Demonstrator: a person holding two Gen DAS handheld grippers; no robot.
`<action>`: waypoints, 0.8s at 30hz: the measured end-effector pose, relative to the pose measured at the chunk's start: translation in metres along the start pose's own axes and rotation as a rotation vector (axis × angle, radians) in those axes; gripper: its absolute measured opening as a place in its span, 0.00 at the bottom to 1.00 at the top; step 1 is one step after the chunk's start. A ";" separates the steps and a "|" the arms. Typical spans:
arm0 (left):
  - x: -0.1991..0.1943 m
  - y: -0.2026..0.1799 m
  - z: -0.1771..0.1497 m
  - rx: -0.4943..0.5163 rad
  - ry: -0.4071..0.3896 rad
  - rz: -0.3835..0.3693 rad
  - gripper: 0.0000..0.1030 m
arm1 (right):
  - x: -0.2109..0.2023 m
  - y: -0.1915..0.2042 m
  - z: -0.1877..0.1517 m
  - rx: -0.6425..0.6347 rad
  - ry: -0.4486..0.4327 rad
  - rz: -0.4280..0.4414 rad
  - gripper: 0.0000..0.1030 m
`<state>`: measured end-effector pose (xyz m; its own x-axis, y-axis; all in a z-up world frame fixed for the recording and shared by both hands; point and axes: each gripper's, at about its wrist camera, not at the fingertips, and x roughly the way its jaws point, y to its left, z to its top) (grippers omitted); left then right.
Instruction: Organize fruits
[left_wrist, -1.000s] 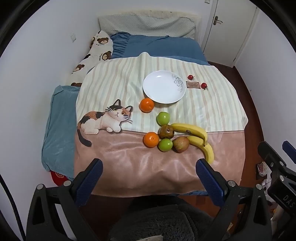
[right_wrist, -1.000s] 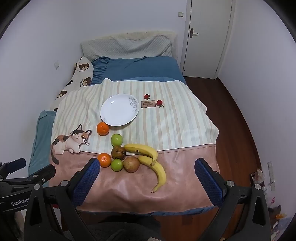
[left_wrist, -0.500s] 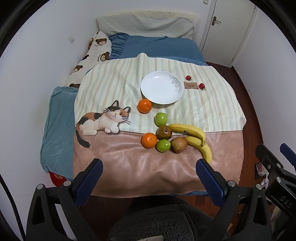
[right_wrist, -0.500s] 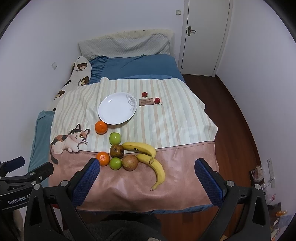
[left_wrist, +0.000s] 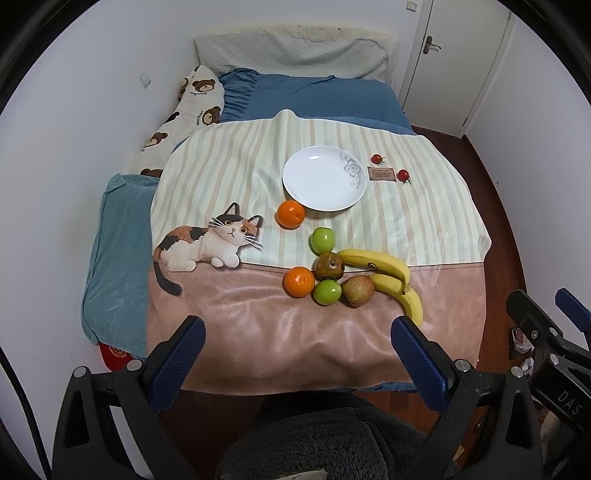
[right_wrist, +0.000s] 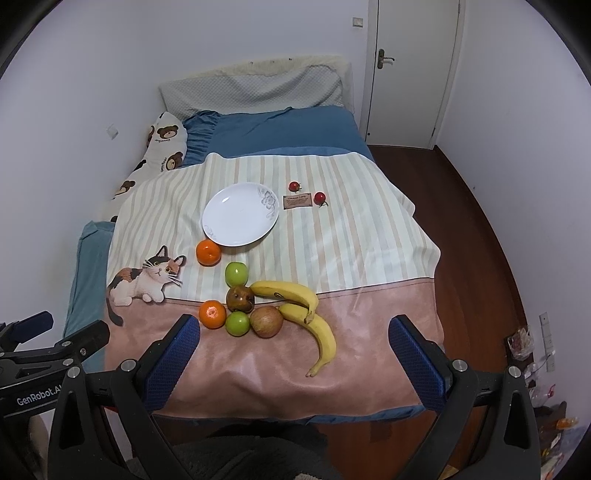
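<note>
Fruit lies on a striped cat blanket (left_wrist: 229, 173) on a bed. A white plate (left_wrist: 324, 178) (right_wrist: 240, 214) is empty. Near it sit an orange (left_wrist: 291, 214), a green apple (left_wrist: 322, 240), a brown pear (left_wrist: 329, 266), a second orange (left_wrist: 299, 281), a second green apple (left_wrist: 327, 291), a reddish apple (left_wrist: 357, 291) and two bananas (left_wrist: 384, 263). Two cherry tomatoes (left_wrist: 376, 159) lie right of the plate. My left gripper (left_wrist: 295, 349) and right gripper (right_wrist: 293, 347) are open, empty, held above the bed's near edge.
Blue bedding (left_wrist: 306, 98), a bear-print pillow (left_wrist: 192, 103) and a grey pillow (left_wrist: 291, 51) lie at the bed's far end. A white wall runs along the left. A door (right_wrist: 413, 70) and wood floor (right_wrist: 480, 229) are at the right. A small label (left_wrist: 382, 173) lies between the tomatoes.
Both grippers have shifted slightly; the view of the bed has moved a little. No fruit has moved and both grippers stay open.
</note>
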<state>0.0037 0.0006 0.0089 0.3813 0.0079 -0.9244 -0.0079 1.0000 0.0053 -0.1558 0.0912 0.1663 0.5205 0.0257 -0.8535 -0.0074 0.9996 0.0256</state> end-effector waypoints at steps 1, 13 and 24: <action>-0.002 0.000 0.001 -0.002 -0.001 0.000 1.00 | 0.000 0.000 0.000 0.000 0.000 0.002 1.00; -0.005 0.000 0.004 -0.007 -0.005 -0.005 1.00 | 0.001 0.001 0.002 0.005 0.005 0.002 1.00; -0.006 -0.002 0.006 0.004 -0.016 -0.009 1.00 | 0.001 -0.003 0.002 0.013 -0.008 -0.002 1.00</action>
<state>0.0074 -0.0011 0.0168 0.3961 -0.0010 -0.9182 -0.0007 1.0000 -0.0014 -0.1539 0.0883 0.1667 0.5276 0.0239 -0.8491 0.0041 0.9995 0.0307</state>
